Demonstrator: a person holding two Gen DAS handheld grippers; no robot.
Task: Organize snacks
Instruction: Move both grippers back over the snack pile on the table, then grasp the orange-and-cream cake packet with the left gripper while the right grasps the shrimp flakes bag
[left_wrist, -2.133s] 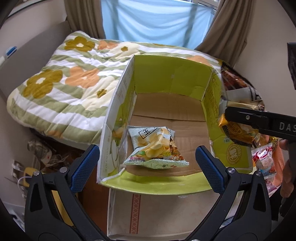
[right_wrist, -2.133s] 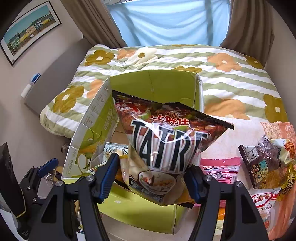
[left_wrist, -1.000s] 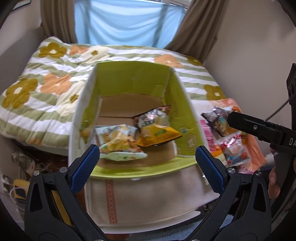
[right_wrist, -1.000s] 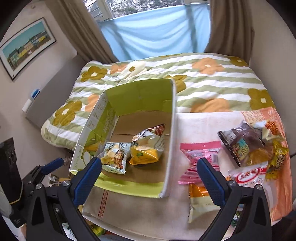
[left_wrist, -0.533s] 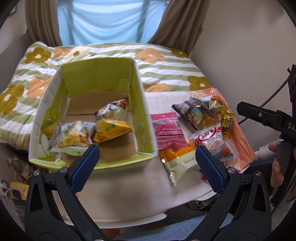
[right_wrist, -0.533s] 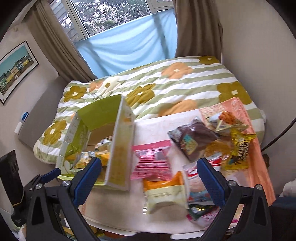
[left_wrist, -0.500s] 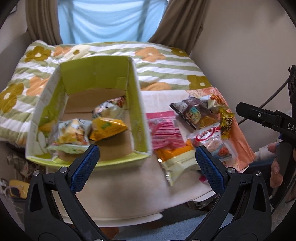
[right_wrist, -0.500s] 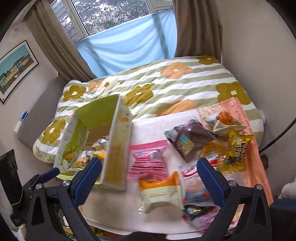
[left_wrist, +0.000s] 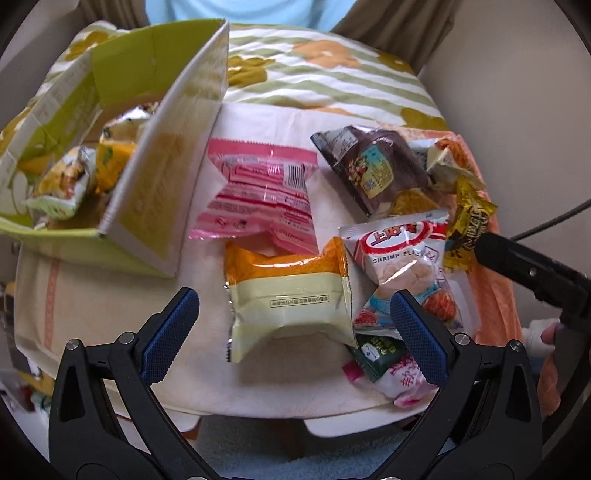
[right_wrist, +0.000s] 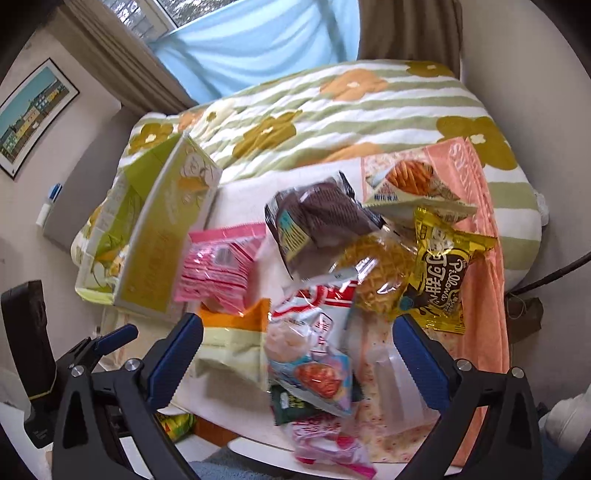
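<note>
Right now the snacks sit in a loose pile on the cloth-covered table (left_wrist: 110, 354), just beside the green cardboard box (left_wrist: 155, 192). Nearest the left gripper (left_wrist: 293, 332) lies the orange-and-cream packet (left_wrist: 288, 295), face down, directly between the spread blue pads (left_wrist: 170, 332) and a little beyond them, untouched. Both jaws are wide apart, gripping nothing at all!

Behind that packet rests the pink packet (left_wrist: 262, 195), close to the box wall. To the right, the shrimp-flavour bag (left_wrist: 399, 258) overlaps a dark green packet (left_wrist: 376, 354) and a pink wrapper (left_wrist: 402, 380). Farther back, the dark brown bag (left_wrist: 373, 166) and the yellow packet (left_wrist: 469, 225) lie on an orange cloth (left_wrist: 495, 288).

Over on the right gripper (right_wrist: 297, 354), same story: jaws spread fully, empty, hanging above the shrimp-flavour bag (right_wrist: 314, 354) without contact. Its arm shows in the left view as a black bar held by a hand (left_wrist: 550, 354).

Inside the box, two bags are visible: a pale chips bag (left_wrist: 62, 181) and an orange-yellow bag (left_wrist: 114, 166), lying side by side. A flowered quilt (right_wrist: 332, 110) spreads behind everything.
</note>
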